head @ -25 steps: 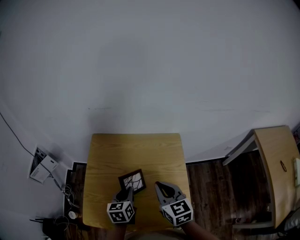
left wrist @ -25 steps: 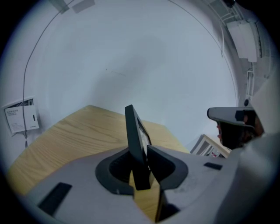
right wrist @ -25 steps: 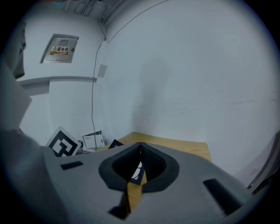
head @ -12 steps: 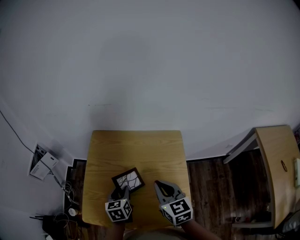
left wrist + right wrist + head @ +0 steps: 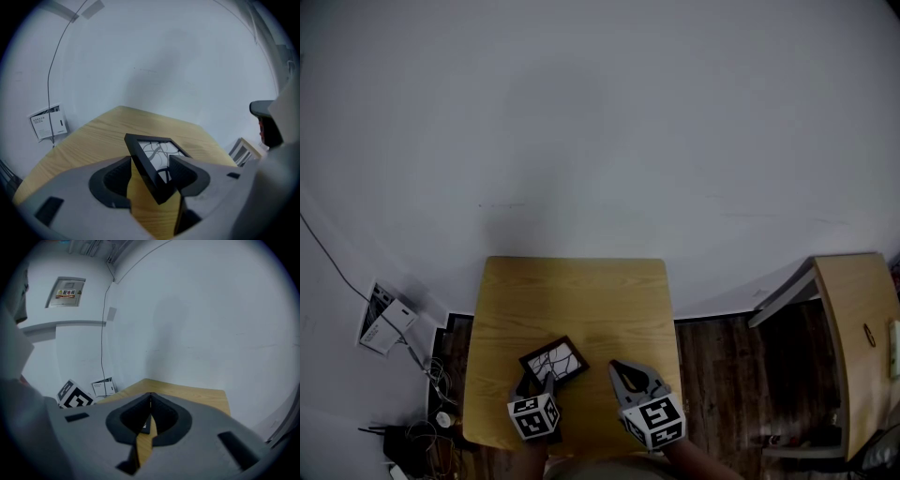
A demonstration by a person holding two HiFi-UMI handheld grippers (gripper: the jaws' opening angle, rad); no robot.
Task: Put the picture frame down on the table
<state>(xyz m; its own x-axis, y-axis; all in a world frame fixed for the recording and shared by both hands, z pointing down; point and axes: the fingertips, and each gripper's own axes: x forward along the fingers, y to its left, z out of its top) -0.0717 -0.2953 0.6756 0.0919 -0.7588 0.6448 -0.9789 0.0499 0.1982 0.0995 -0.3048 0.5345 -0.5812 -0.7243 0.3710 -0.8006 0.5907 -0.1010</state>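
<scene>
**Q:** Where is the picture frame [image 5: 554, 361] relative to the left hand-held gripper [image 5: 150, 161]?

**A:** Its near corner sits between the jaws, which are clamped on the black moulding. The rest of the frame projects forward, tilted, above the table [image 5: 581, 291] towards the near left corner.

**Q:** What is the condition of the right hand-held gripper [image 5: 625, 377]?

**A:** Its jaws are closed together with nothing held. It is at the table's near edge, beside the frame but clear of it.

**Q:** Are there any legible markings?

**A:** A wall sign [image 5: 69, 291] carries a yellow label. Its print is too small to read.
</scene>
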